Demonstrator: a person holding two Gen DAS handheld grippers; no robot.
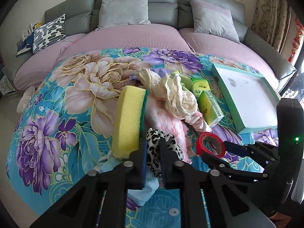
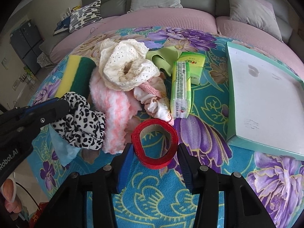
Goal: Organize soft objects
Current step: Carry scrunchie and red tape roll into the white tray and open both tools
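Observation:
My left gripper (image 1: 153,157) is shut on a black-and-white leopard-print cloth (image 1: 154,148), also in the right wrist view (image 2: 81,123). My right gripper (image 2: 154,163) is shut on a red ribbon roll (image 2: 154,144), squeezing it between both fingers; it shows in the left wrist view (image 1: 210,145) too. Behind lie a yellow-green sponge (image 1: 129,121), a pink fluffy cloth (image 2: 112,112), a cream lace cloth (image 2: 127,64), a pink-white scrunchie (image 2: 155,102) and two green tissue packs (image 2: 180,89). A teal-rimmed white tray (image 2: 266,98) stands empty at the right.
Everything lies on a teal floral blanket (image 1: 57,104) over a table. A light blue cloth (image 2: 62,148) lies under the leopard cloth. A green soft item (image 2: 163,58) sits behind the lace cloth. A grey sofa with pillows (image 1: 123,9) stands behind.

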